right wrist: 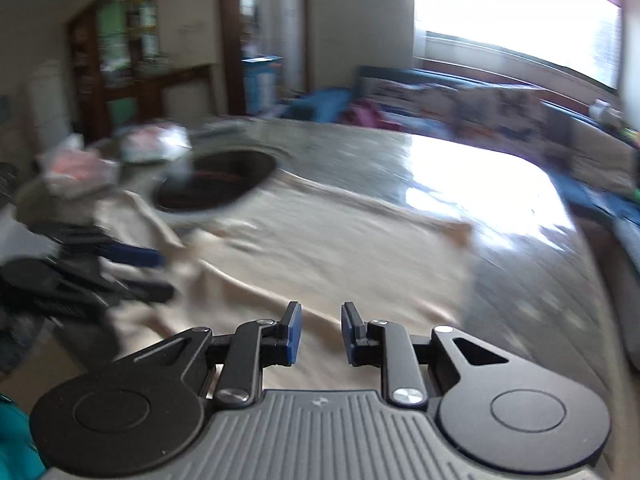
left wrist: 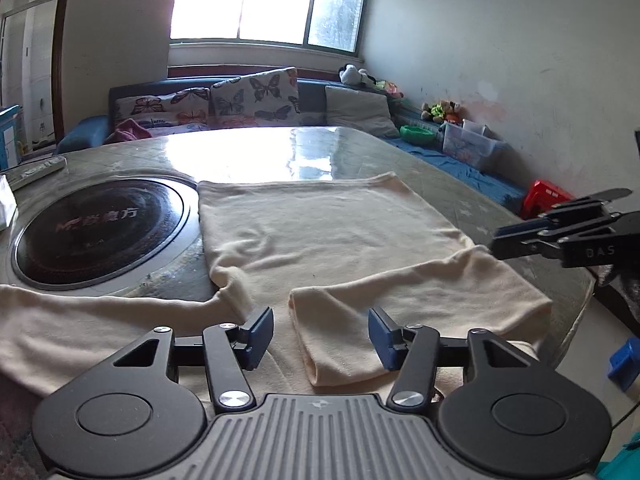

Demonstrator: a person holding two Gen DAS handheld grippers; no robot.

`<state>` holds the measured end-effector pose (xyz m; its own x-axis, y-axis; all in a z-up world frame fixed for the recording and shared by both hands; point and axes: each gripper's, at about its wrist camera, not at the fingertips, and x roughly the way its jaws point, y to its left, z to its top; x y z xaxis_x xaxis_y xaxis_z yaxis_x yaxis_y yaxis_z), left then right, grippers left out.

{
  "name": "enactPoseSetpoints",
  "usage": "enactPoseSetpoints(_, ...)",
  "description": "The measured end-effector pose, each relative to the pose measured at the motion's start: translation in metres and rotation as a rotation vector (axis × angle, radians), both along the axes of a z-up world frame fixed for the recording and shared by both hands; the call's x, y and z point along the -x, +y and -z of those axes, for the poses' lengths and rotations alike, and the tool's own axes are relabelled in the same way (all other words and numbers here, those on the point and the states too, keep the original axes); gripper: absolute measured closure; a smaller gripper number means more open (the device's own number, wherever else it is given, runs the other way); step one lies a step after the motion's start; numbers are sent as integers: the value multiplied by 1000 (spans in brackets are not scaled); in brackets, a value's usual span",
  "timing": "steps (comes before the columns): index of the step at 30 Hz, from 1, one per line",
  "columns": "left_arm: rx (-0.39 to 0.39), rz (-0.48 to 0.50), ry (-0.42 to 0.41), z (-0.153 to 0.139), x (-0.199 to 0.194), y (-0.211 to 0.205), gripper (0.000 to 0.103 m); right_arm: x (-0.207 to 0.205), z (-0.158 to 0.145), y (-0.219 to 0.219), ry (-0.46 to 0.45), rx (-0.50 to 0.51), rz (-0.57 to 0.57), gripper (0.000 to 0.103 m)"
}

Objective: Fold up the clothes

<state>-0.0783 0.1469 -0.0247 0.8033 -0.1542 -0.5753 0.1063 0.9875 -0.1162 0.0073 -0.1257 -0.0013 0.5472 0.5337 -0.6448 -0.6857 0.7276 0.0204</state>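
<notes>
A cream long-sleeved garment (left wrist: 320,232) lies flat on the glass-topped table (left wrist: 280,148). Its right sleeve (left wrist: 400,312) is folded in across the body, its cuff near me. Its left sleeve (left wrist: 80,328) stretches out to the left. My left gripper (left wrist: 321,336) is open just above the garment's near edge, holding nothing. My right gripper (right wrist: 320,332) is open and empty above the garment's right side (right wrist: 340,256); it also shows in the left wrist view (left wrist: 520,232) at the right. The right wrist view is motion-blurred.
A round black induction hob (left wrist: 100,228) is set in the table left of the garment. A remote (left wrist: 36,170) and a tissue box lie at far left. A sofa with cushions (left wrist: 256,98) stands behind. A red stool (left wrist: 544,196) and a plastic bin (left wrist: 468,144) stand at right.
</notes>
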Motion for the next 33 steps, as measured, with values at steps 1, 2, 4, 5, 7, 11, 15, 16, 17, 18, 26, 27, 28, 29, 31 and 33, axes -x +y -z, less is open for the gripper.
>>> enactPoseSetpoints(1,-6,-1,10,2,-3,-2,48,-1,4,-9,10,-3,26,82)
enactPoseSetpoints(2,-8,-2,18,4,-5,-3,49,-1,7,-17,19,-7,49,82)
enactPoseSetpoints(4,-12,3,34,9,-9,-6,61,-2,13,-28,31,-14,83,82)
enactPoseSetpoints(5,-17,8,40,10,-11,-9,67,-2,15,-35,33,-22,95,82)
enactPoseSetpoints(7,-35,10,36,11,-11,-13,76,-5,16,-38,30,-41,104,82)
enactPoseSetpoints(11,-33,-1,14,0,-11,-15,95,-11,17,-39,19,-78,117,82)
enactPoseSetpoints(15,-19,-16,-26,-18,-9,-11,95,-18,21,-26,-5,-91,88,82)
enactPoseSetpoints(16,-16,-20,-25,-20,-9,-9,95,-20,24,-22,-7,-89,79,82)
enactPoseSetpoints(17,-20,-26,-17,-19,-10,-8,95,-23,28,-18,-3,-83,72,82)
enactPoseSetpoints(18,-28,-34,2,-16,-10,-6,95,-24,31,-17,1,-77,70,82)
enactPoseSetpoints(26,-28,-54,41,-6,-10,-2,69,-18,27,-11,-35,-67,23,82)
enactPoseSetpoints(27,-30,-52,43,-4,-11,-3,69,-17,26,-10,-33,-70,14,82)
enactPoseSetpoints(28,-34,-54,55,0,-12,-3,69,-16,28,-7,-28,-68,2,82)
enactPoseSetpoints(29,-35,-58,69,4,-13,-3,70,-16,31,-5,-25,-60,-5,82)
enactPoseSetpoints(31,-25,-60,67,8,-12,-1,70,-15,38,1,-15,-37,-13,82)
enactPoseSetpoints(33,-24,-64,61,7,-9,0,72,-15,41,3,-12,-26,-18,82)
